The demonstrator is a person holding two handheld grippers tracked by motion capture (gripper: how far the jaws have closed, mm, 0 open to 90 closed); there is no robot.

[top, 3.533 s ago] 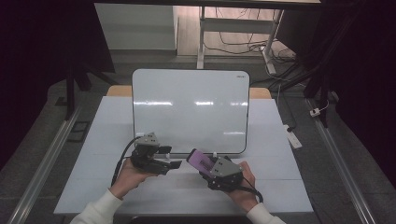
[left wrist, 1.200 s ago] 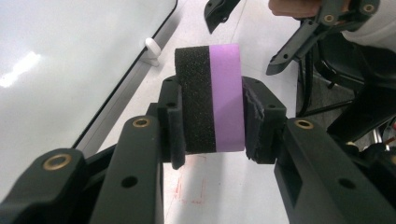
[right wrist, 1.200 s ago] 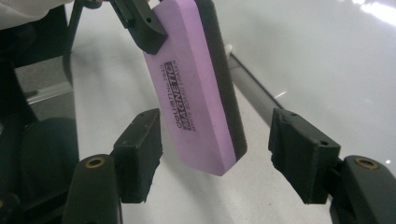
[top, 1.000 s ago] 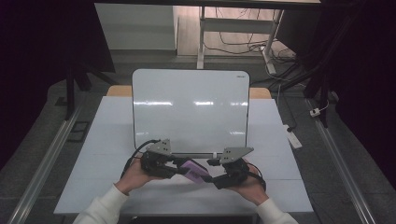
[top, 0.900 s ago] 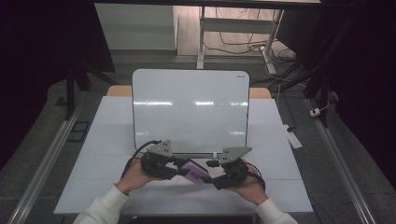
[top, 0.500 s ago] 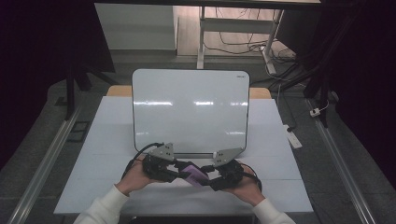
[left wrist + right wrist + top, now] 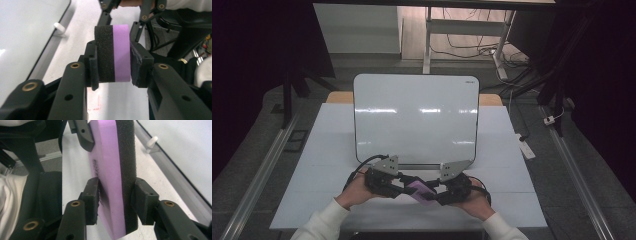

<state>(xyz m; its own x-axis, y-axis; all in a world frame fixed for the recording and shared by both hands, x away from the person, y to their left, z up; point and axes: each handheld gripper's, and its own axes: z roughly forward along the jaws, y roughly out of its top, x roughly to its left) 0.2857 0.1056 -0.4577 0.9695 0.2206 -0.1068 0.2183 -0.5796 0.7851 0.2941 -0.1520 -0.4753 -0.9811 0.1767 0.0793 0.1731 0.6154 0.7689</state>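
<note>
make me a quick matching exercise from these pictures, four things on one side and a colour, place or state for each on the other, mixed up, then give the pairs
Things
1. eraser
2. whiteboard
3. left gripper
4. right gripper

Descriptions
A. lies flat on the table, beyond both hands
B. purple on one side, black foam on the other
C. clamps the short end of the block, black foam against one jaw
D. clamps the block across its two broad faces, long edge pointing away

Pairs: 1-B, 2-A, 3-C, 4-D

Left claw (image 7: 403, 184) and right claw (image 7: 433, 194) facing inward, tips nearly meeting, both clamped, forearms low
</note>
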